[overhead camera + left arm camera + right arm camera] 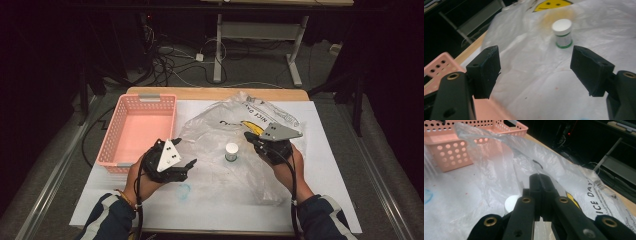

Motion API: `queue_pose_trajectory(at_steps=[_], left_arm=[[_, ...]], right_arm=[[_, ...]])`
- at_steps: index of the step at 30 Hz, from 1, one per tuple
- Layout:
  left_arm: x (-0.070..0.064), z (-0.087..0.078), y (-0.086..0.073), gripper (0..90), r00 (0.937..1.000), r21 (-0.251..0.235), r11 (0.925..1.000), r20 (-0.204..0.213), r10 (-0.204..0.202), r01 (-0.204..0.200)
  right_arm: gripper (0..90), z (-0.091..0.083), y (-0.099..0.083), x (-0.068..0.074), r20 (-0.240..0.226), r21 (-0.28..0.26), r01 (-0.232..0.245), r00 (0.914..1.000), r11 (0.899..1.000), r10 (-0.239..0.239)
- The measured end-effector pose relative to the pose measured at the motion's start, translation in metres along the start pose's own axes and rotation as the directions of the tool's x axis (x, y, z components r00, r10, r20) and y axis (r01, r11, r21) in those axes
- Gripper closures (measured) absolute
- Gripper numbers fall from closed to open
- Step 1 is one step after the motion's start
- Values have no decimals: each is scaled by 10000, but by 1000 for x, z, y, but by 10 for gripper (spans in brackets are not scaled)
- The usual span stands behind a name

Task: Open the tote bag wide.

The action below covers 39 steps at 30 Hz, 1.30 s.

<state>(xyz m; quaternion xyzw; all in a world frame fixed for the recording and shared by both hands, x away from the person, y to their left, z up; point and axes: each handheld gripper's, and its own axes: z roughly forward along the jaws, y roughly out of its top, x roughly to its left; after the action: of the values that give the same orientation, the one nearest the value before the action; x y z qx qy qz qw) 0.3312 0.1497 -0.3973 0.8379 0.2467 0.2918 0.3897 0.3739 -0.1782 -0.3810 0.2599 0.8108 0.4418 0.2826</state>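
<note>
A clear plastic bag (225, 127) with a yellow smiley print lies crumpled on the white sheet. A small white-capped bottle (231, 151) with a green base stands upright within the bag's outline; whether it is inside the film I cannot tell. My right gripper (248, 135) is at the bag's right side, its jaws shut on a fold of the bag (506, 167), which rises toward them; the bottle cap (511, 203) shows just below the jaws. My left gripper (184, 152) is open at the bag's left edge, with the bottle (562, 32) ahead of its empty jaws.
A pink perforated basket (137, 127) stands empty at the left of the table, close to my left gripper. A white sheet (330, 170) covers the tabletop, with a blue mark (183, 191) near the front. Cables and a table frame (260, 37) lie on the floor beyond.
</note>
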Motion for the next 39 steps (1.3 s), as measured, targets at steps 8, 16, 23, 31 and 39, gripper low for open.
queue_pose_trajectory(at_steps=[8, 16, 23, 31, 39], left_arm=[[22, 17, -3, 212, 9975, 902, 9935, -110, -692, 700], [18, 31, 4, 508, 9977, 1005, 9936, 404, -549, 506], [18, 34, 5, 816, 9940, 844, 9955, 964, -508, 426], [18, 35, 0, 860, 9930, 889, 9947, 1012, -612, 522], [20, 32, -2, 861, 9932, 820, 9942, 878, -768, 697]], right_arm=[[900, -6, -5, -1, -355, 188, -2, 9994, 9998, 8], [900, -8, -10, -4, -321, 309, 64, 9995, 9995, -54], [900, 0, -16, -4, -187, 598, 255, 9995, 9979, -244], [774, -1, -16, -2, -311, 517, 247, 9993, 9984, -231], [555, -22, -8, 0, -267, -281, -3, 9996, 9996, -4]])
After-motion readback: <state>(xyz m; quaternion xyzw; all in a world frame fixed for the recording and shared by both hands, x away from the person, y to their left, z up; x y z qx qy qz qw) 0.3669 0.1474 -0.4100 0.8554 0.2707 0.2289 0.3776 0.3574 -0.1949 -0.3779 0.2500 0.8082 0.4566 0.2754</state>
